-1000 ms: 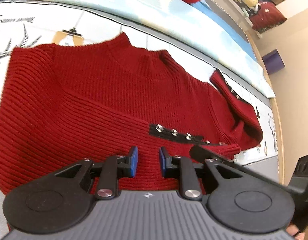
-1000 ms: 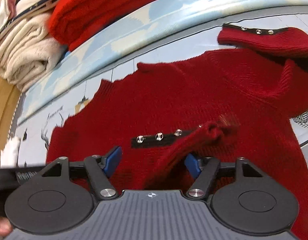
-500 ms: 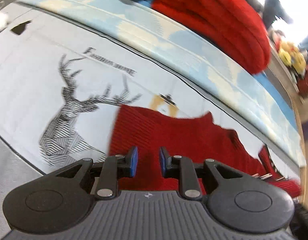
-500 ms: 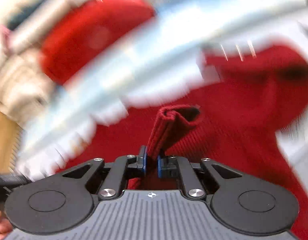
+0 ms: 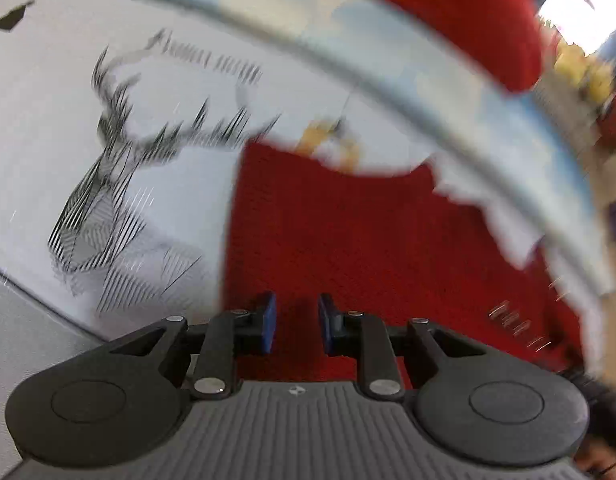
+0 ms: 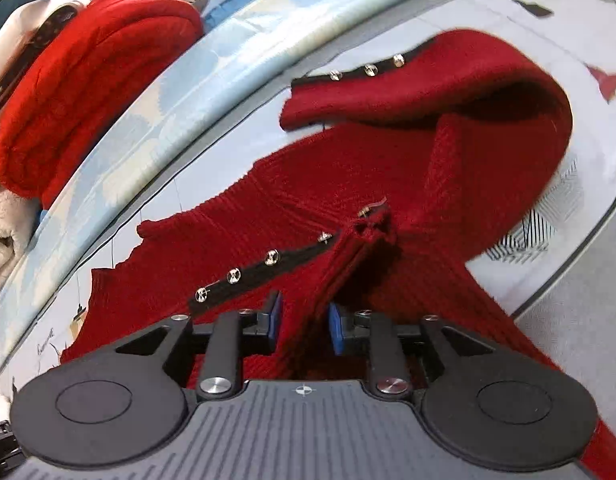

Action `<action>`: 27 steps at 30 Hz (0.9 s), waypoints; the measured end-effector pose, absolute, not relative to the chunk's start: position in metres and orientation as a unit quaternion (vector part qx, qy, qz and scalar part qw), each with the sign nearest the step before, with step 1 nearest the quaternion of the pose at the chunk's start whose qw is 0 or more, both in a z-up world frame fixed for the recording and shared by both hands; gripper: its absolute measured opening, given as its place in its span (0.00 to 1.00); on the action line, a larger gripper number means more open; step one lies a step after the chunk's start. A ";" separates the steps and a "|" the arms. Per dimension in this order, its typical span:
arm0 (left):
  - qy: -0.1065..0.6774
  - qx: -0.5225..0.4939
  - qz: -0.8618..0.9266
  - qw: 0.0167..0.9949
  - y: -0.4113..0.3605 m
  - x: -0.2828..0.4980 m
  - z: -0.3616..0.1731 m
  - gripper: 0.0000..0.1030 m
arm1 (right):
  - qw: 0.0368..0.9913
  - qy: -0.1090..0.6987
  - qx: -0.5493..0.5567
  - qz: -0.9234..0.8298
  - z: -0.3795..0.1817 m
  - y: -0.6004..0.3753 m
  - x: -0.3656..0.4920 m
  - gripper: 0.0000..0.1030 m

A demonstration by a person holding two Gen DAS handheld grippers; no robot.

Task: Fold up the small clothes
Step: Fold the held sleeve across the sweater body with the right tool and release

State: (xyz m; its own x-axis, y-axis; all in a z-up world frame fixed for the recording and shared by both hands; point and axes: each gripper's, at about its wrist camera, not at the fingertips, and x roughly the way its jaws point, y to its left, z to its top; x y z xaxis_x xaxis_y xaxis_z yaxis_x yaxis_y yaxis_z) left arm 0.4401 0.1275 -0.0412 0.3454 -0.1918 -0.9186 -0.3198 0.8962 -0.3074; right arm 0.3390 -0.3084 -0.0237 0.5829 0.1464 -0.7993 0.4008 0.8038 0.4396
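Observation:
A dark red ribbed sweater [image 6: 340, 184] lies on a white printed cloth, one sleeve laid across its chest. That sleeve's black cuff band [image 6: 263, 268] carries silver studs. The other sleeve [image 6: 448, 80] curls up at the far right. My right gripper [image 6: 303, 322] has its jaws a little apart around a raised ridge of the folded sleeve, no longer clamped. My left gripper [image 5: 293, 322] is open and empty, low over the sweater's left part [image 5: 348, 240]. The left wrist view is blurred.
The white cloth [image 5: 67, 140] bears a black deer print [image 5: 107, 208] left of the sweater. A pale blue padded edge [image 6: 179, 92] runs behind. A folded bright red garment [image 6: 79, 76] and cream fabric [image 6: 3, 216] are stacked beyond it.
My right gripper shut on the sleeve, carried it across the chest, and has now opened part way. My left gripper swung left toward the sweater's left edge and stayed open.

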 end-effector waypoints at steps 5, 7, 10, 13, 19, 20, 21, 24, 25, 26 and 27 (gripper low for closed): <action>0.566 -0.219 0.058 0.793 0.131 0.437 -0.037 0.11 | 0.825 0.467 0.303 -0.098 -0.027 -0.304 0.344 0.26; 0.541 -0.204 0.060 0.814 0.129 0.437 -0.021 0.11 | 0.826 0.463 0.305 -0.099 -0.023 -0.305 0.343 0.26; 0.541 -0.211 0.052 0.812 0.126 0.439 -0.019 0.12 | 0.836 0.444 0.302 -0.111 -0.013 -0.307 0.340 0.26; 0.558 -0.228 0.048 0.797 0.123 0.440 -0.027 0.12 | 0.850 0.412 0.294 -0.148 -0.001 -0.315 0.335 0.26; 0.527 -0.225 0.008 0.820 0.101 0.437 0.007 0.25 | 0.876 0.348 0.275 -0.190 0.018 -0.327 0.327 0.32; 0.522 -0.220 0.000 0.824 0.097 0.437 0.012 0.29 | 0.878 0.345 0.275 -0.187 0.019 -0.327 0.327 0.35; 0.520 -0.212 -0.008 0.828 0.092 0.437 0.015 0.30 | 0.879 0.343 0.275 -0.184 0.019 -0.328 0.327 0.36; 0.525 -0.189 -0.017 0.829 0.081 0.437 0.014 0.30 | 0.880 0.348 0.276 -0.167 0.019 -0.328 0.332 0.48; 0.529 -0.187 -0.018 0.828 0.080 0.437 0.012 0.30 | 0.879 0.355 0.277 -0.156 0.017 -0.327 0.336 0.57; 0.530 -0.187 -0.019 0.827 0.080 0.437 0.011 0.30 | 0.878 0.361 0.279 -0.144 0.016 -0.326 0.339 0.61; 0.531 -0.188 -0.018 0.826 0.081 0.436 0.011 0.30 | 0.877 0.366 0.282 -0.135 0.014 -0.327 0.342 0.61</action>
State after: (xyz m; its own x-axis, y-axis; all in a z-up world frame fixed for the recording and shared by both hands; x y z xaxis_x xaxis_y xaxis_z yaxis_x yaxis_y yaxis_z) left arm 0.4362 0.0810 0.0107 0.4358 -0.2287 -0.8705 -0.1695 0.9290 -0.3289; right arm 0.3420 -0.3266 0.0142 0.6956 -0.0311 -0.7178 0.4434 0.8046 0.3949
